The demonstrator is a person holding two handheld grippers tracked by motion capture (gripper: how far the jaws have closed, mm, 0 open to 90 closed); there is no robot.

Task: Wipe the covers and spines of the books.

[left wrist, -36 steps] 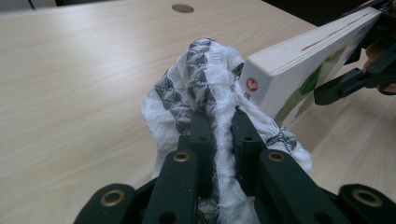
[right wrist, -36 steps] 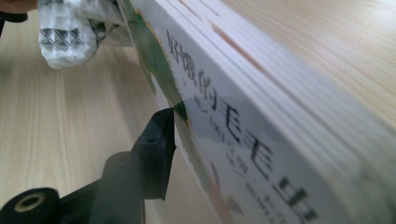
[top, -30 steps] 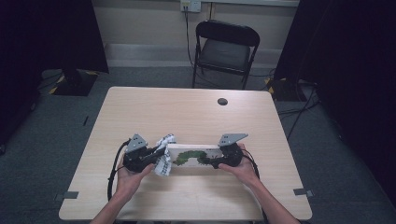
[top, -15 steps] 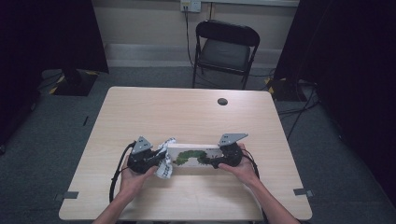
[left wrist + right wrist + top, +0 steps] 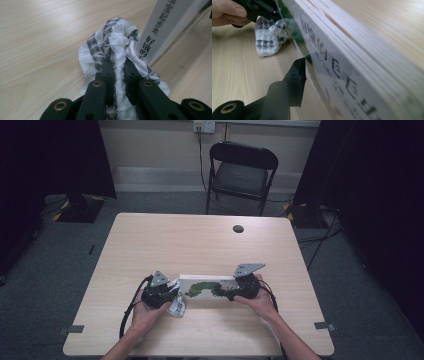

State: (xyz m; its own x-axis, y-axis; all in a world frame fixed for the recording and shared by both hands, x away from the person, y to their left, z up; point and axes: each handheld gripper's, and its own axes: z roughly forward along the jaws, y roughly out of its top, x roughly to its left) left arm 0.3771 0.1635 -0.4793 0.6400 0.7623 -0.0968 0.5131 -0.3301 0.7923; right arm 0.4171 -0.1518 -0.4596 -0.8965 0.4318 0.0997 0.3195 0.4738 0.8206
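I've got the left gripper clenched on a bunched white cloth with a grey triangle print, pressed up at the left end of the white hardcover picture book with a green caterpillar on its cover. The book sits at the near middle of the pale wooden table, tipped up off its flat side, spine text facing me in both gripper views. My right gripper grasps the book's right end; in the right gripper view one black jaw lies against the cover, the other hidden behind the pages.

This looks like wiping the book down, so here's my plan: keep the right grip firm and steady so the book doesn't topple, and drag the cloth along the spine in one even pass, light pressure, letting the fabric do the rubbing, not the jaw tips. If I squeeze the cover too hard, I risk creasing it.
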